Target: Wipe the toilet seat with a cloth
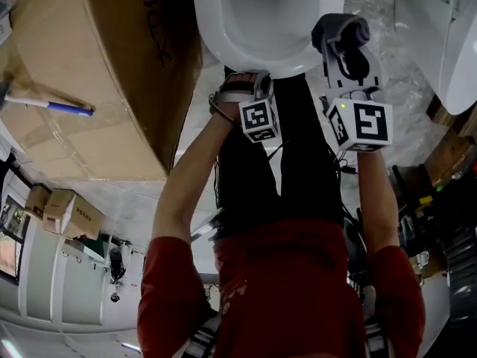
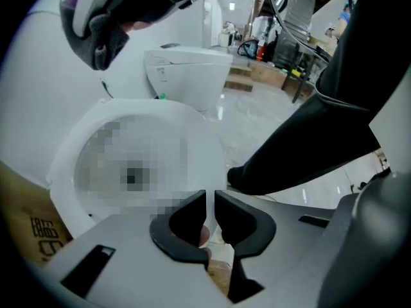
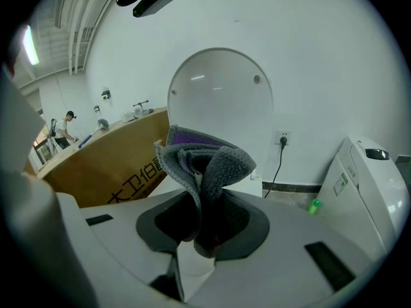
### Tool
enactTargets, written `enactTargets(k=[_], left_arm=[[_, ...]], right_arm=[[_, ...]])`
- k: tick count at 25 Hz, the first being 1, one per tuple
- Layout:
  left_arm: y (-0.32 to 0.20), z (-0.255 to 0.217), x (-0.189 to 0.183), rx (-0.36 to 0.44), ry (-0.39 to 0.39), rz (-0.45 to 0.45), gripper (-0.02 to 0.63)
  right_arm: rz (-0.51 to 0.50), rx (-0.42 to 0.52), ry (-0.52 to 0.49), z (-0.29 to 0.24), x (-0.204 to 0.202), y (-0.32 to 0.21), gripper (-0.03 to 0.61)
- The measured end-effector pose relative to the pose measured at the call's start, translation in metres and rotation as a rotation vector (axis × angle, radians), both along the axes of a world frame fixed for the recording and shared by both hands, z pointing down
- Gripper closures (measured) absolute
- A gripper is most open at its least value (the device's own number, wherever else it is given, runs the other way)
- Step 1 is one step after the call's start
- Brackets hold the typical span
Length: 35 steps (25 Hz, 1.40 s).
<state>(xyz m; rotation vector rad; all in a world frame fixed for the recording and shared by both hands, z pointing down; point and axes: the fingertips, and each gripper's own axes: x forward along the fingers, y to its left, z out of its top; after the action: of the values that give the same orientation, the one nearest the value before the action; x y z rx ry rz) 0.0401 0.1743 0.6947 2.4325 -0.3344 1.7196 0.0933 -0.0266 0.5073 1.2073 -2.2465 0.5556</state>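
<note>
Head view: toilet seat (image 1: 216, 32) at 12 o'clock, cardboard box (image 1: 97, 73) at 10. The left gripper (image 1: 250, 80) meets the seat's front edge. The right gripper (image 1: 346, 58), at 1 o'clock, carries a grey cloth (image 1: 339, 30) at the seat's right rim; contact cannot be told.

Left gripper view: the jaws stand a thin slit apart, clamped on the seat's front edge, whose white fills the slit. Seat ring at 9 o'clock, cloth at 11, second toilet (image 2: 192, 76) at 12.

Right gripper view: the jaws pinch the cloth, which stands up folded and shows purple inside. Raised lid (image 3: 218, 101) at 12 o'clock, box at 9.
</note>
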Motion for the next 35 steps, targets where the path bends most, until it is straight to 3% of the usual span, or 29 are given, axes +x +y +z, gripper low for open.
enactTargets(k=[3,8,11,16,21,30,35], left_arm=[[-0.018,-0.009,-0.006,0.034,0.048,-0.152,0.569],[-0.076,-0.036,-0.033,0.138,0.151,-0.481,0.600],[-0.115,-0.061,-0.053,0.247,0.240,-0.648,0.600],[-0.169,-0.123,-0.087,0.473,0.397,-0.825,0.601],[-0.201,-0.189,-0.116,0.671,0.505,-0.850,0.601],[-0.207,-0.229,-0.146,0.723,0.644,-1.048,0.601],[-0.214,-0.244,-0.161,0.762,0.691,-1.095,0.601]], right_arm=[[-0.007,-0.007,0.000,0.004,-0.004,-0.007,0.497],[-0.014,-0.016,0.010,0.015,-0.014,-0.023,0.497],[-0.025,-0.016,0.022,0.022,-0.020,-0.034,0.497],[-0.005,-0.052,-0.005,0.038,-0.034,-0.053,0.497],[-0.006,-0.071,0.028,0.057,-0.047,-0.077,0.497],[-0.050,-0.070,0.185,0.099,-0.082,-0.138,0.497],[-0.058,-0.108,0.288,0.127,-0.092,-0.160,0.497]])
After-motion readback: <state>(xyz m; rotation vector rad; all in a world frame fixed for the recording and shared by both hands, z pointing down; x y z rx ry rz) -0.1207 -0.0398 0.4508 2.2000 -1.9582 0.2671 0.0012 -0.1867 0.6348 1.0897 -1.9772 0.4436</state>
